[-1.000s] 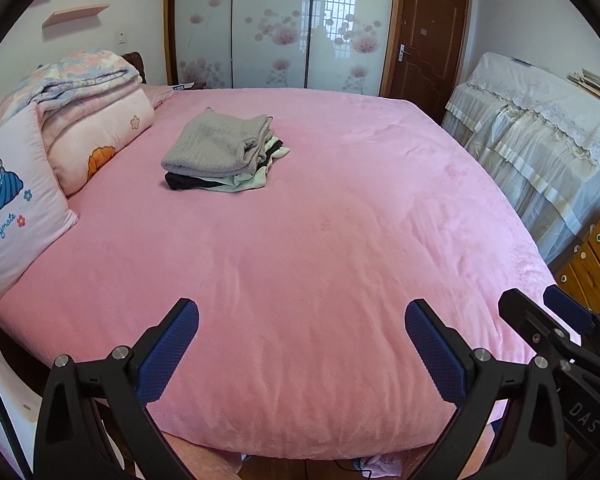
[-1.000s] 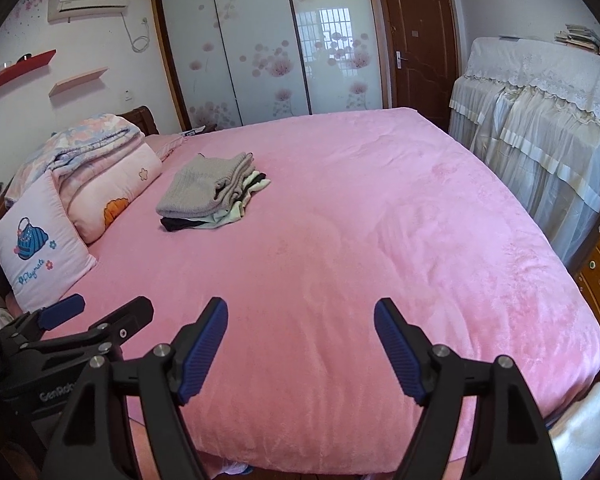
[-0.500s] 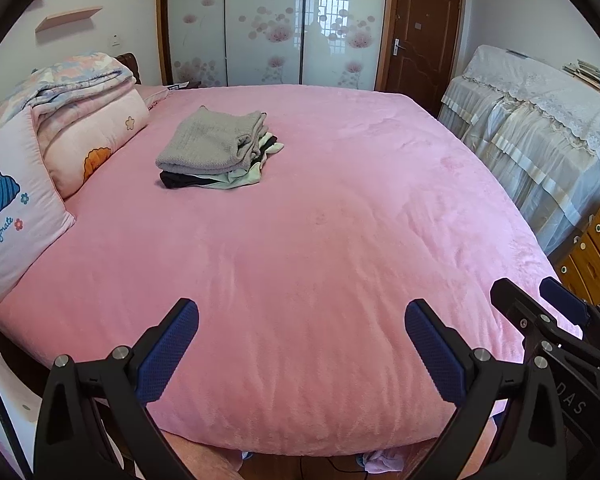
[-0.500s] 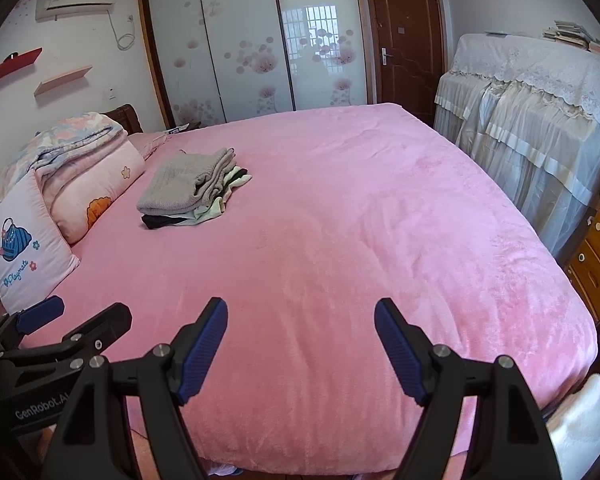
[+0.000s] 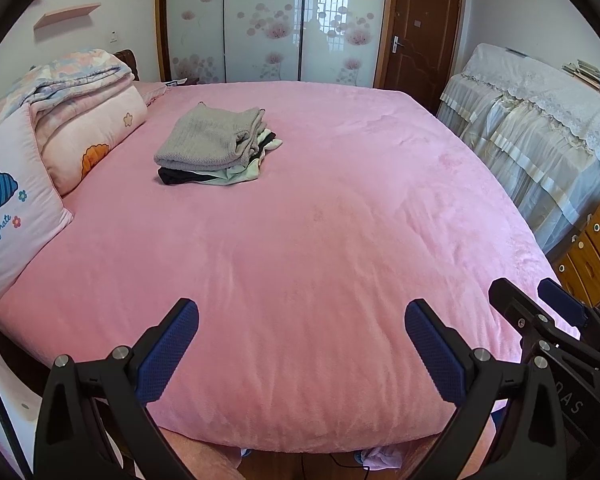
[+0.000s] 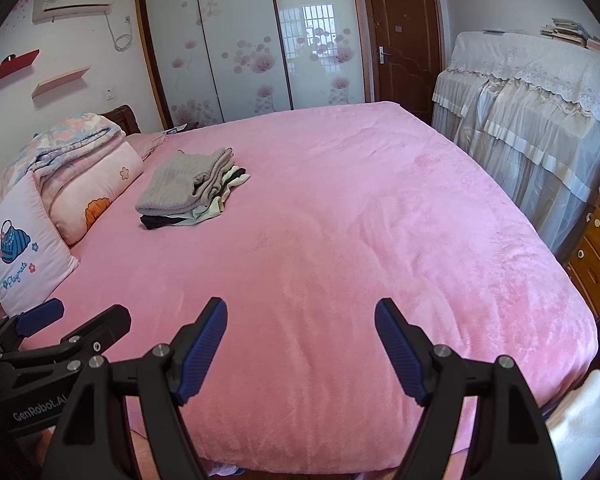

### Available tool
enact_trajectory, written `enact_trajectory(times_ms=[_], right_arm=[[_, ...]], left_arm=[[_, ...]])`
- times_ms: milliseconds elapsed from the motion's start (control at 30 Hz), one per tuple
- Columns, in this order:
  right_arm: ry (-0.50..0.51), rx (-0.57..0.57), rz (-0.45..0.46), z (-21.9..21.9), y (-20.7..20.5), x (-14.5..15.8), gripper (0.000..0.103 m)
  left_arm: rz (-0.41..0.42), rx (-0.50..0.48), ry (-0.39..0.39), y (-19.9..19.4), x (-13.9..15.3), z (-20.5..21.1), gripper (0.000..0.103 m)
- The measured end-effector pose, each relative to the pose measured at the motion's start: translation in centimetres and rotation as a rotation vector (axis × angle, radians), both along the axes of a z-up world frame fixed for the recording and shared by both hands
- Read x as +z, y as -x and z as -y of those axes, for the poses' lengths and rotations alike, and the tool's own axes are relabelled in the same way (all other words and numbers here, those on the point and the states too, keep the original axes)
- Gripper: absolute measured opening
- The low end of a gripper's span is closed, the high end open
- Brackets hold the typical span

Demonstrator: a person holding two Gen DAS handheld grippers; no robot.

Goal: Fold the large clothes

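Note:
A stack of folded clothes [image 5: 216, 144] with a grey knit on top lies on the far left part of the pink bed [image 5: 320, 248], also seen as the stack of folded clothes [image 6: 192, 186] on the bed [image 6: 340, 240] in the right wrist view. My left gripper [image 5: 302, 320] hangs open over the bed's near edge, nothing between its blue pads. My right gripper [image 6: 300, 320] is likewise open and empty, beside the left one. Both are far from the stack. Each gripper shows at the other view's edge: the right gripper [image 5: 540, 300], the left gripper [image 6: 76, 316].
Pillows and a folded quilt [image 5: 60, 120] line the bed's left side. A lace-covered piece of furniture [image 5: 540, 128] and wooden drawers [image 5: 592, 252] stand to the right. Sliding wardrobe doors [image 5: 260, 24] and a brown door [image 5: 424, 28] are at the back. Some cloth [image 5: 380, 458] lies on the floor below the bed edge.
Both views shifted slightly, as if the grippers wobbled a little; the stack and bed are unchanged. Both grippers stay open and empty.

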State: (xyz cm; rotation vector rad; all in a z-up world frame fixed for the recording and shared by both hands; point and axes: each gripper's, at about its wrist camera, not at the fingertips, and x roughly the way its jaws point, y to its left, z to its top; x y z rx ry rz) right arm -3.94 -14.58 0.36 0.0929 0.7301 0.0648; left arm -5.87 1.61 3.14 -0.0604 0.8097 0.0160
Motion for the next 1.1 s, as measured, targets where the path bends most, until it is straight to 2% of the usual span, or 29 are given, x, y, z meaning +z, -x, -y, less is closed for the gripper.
enact_trajectory(times_ms=[500, 700, 1100], right_arm=[[0.017, -0.033, -0.003, -0.3, 0.3, -0.6, 0.077], [0.014, -0.039, -0.009, -0.2, 0.2, -0.7, 0.077], [0.014, -0.032, -0.021, -0.3, -0.3, -1.3, 0.077]], left_arm=[[-0.007, -0.004, -0.016, 0.0, -0.4, -0.1, 0.102], [-0.03, -0.013, 0.008, -0.2, -0.8, -0.4, 0.102], [-0.046, -0.01, 0.008, -0.6, -1.2, -0.5, 0.101]])
